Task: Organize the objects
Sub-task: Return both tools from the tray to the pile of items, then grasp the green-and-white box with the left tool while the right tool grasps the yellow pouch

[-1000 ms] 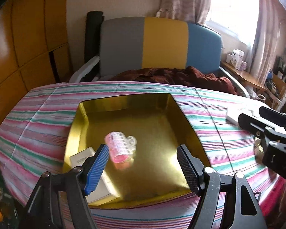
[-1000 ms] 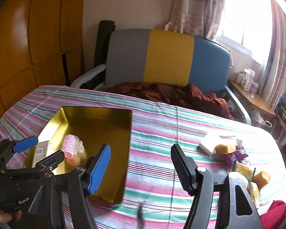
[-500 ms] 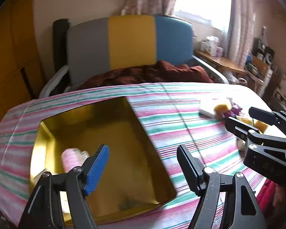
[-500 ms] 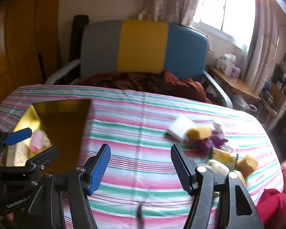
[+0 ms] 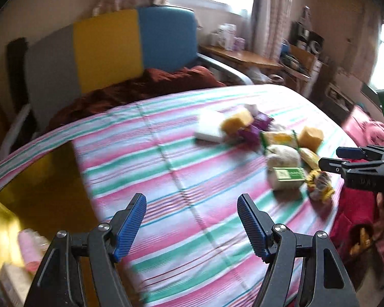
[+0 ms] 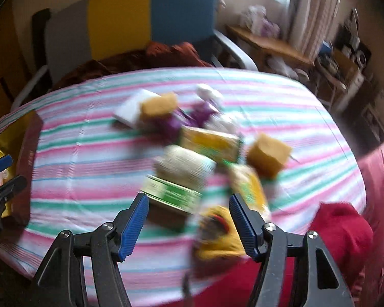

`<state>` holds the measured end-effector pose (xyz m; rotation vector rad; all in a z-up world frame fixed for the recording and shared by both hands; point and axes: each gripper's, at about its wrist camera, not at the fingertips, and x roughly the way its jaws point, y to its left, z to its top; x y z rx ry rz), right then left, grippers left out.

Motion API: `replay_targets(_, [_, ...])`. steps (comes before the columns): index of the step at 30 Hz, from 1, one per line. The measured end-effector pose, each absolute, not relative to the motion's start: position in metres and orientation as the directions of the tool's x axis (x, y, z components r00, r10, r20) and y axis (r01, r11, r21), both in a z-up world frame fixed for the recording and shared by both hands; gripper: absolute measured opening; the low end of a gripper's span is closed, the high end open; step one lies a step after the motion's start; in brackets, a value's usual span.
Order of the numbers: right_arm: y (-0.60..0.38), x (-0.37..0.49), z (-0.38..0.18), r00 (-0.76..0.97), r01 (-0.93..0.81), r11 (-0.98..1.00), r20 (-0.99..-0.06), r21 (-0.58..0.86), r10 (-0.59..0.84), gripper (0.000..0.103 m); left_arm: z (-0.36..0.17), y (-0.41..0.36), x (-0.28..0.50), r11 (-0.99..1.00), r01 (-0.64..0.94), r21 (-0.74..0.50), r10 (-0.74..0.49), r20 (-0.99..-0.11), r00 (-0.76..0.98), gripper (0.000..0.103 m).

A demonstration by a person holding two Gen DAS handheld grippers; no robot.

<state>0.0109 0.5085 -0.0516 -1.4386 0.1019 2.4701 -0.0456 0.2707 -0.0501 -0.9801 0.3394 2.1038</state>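
Blurred heap of yellow sponges [image 6: 268, 154], green-labelled box [image 6: 172, 190] and packets on the striped cloth, gold tray [image 5: 42, 186] well apart

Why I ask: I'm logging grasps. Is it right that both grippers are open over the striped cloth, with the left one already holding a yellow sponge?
Not quite. The left gripper holds nothing: the left wrist view shows only striped cloth between its open jaws. The yellow sponges lie in the pile further off. The right gripper is open too.
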Motion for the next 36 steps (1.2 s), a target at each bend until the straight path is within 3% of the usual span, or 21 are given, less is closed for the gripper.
replay_targets(8, [0.572, 0.032, -0.058, -0.421, -0.411, -0.91, -0.895, 0.045, 0.145, 0.067, -0.076, 0.34, -0.031, -0.529, -0.839, -0.131, 0.569, -0.788, -0.235, 0.075])
replay_targets(11, [0.581, 0.032, -0.062, -0.421, -0.437, -0.896, -0.897, 0.07, 0.135, 0.067, -0.085, 0.366, -0.024, -0.487, -0.862, -0.144, 0.568, -0.802, -0.186, 0.079])
replay_targets(13, [0.585, 0.032, -0.064, -0.419, -0.444, -0.893, -0.898, 0.078, 0.13, 0.067, -0.09, 0.385, -0.018, -0.451, -0.879, -0.153, 0.569, -0.808, -0.151, 0.088])
replay_targets(25, [0.593, 0.034, -0.065, -0.44, -0.434, -0.895, -0.892, 0.107, 0.107, 0.067, -0.116, 0.45, -0.023, -0.481, -0.829, -0.285, 0.53, -0.848, -0.016, 0.093])
replay_targets(29, [0.594, 0.034, -0.064, -0.432, -0.433, -0.896, -0.895, 0.096, 0.113, 0.067, -0.123, 0.462, -0.023, -0.497, -0.813, -0.302, 0.522, -0.853, -0.002, 0.093])
replay_targets(33, [0.595, 0.033, -0.065, -0.422, -0.429, -0.9, -0.899, 0.085, 0.116, 0.067, -0.133, 0.457, -0.033, -0.509, -0.8, -0.316, 0.53, -0.848, -0.003, 0.078])
replay_targets(36, [0.591, 0.029, -0.064, -0.408, -0.399, -0.913, -0.908, 0.082, 0.097, 0.067, -0.132, 0.442, -0.04, -0.514, -0.804, -0.3, 0.544, -0.839, -0.034, 0.077])
